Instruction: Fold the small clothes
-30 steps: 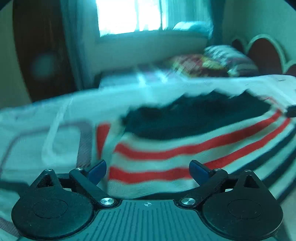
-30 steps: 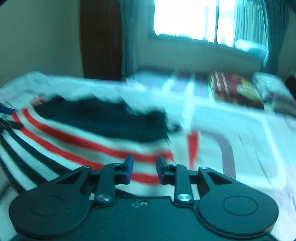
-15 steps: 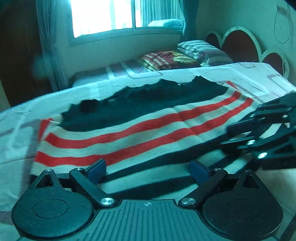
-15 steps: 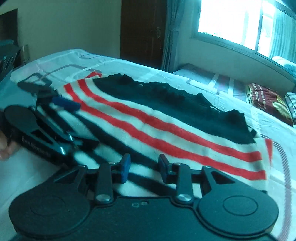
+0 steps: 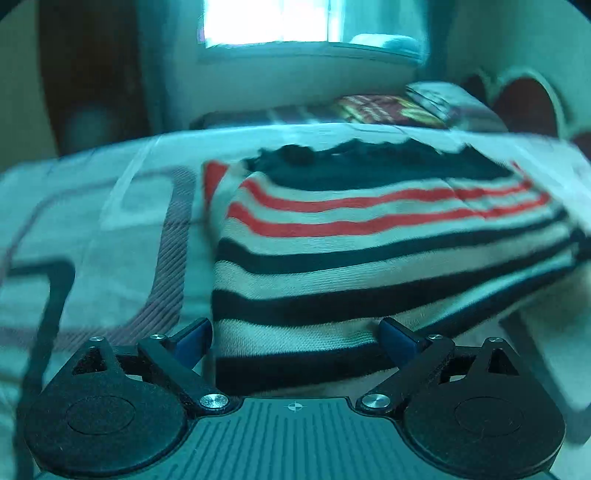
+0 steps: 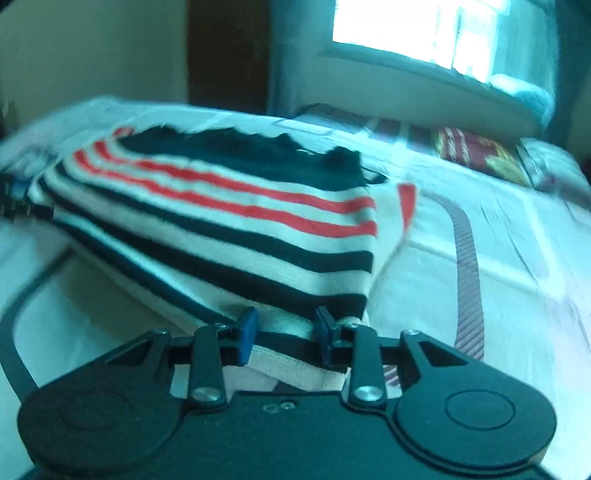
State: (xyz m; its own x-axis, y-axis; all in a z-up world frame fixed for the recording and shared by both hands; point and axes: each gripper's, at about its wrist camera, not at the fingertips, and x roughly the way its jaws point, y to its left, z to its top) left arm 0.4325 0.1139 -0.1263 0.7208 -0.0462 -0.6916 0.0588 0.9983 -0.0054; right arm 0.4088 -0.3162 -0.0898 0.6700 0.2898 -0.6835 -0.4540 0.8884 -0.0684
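Striped knit garment [image 5: 369, 258] spread on bed [image 5: 110, 229], filling centre and right of left wrist frame; bands of black, red and cream, dark ragged edge at far side. Near hem lifted off sheet, shadow underneath at lower right.

Left gripper [image 5: 295, 332]: jaws wide apart, blue pads [image 5: 192, 338] at either side of near hem. Cloth lying between pads; left pad clear of the cloth edge, contact at right pad not resolvable. No clamp seen.

Right gripper [image 6: 284, 328]: jaws narrowly set, blue pads [image 6: 248, 328] pinching near hem of same garment [image 6: 229, 229]; cream ribbed edge bunched between and behind pads, at lower centre of right wrist frame. Jaws just closed a little further, cloth between them.

Surroundings, left wrist view: bright window [image 5: 266, 22] top centre, dark door [image 5: 88, 74] upper left, red patterned pillow [image 5: 384, 109] and striped pillow [image 5: 450, 99] upper right, scalloped headboard [image 5: 524, 99] far right. Sheet printed with grey and dark outlined rectangles. Heavy motion blur in both views.

Right wrist view: part of left gripper [image 6: 14, 195] at left edge, at garment's far corner. Nothing else lying on garment.
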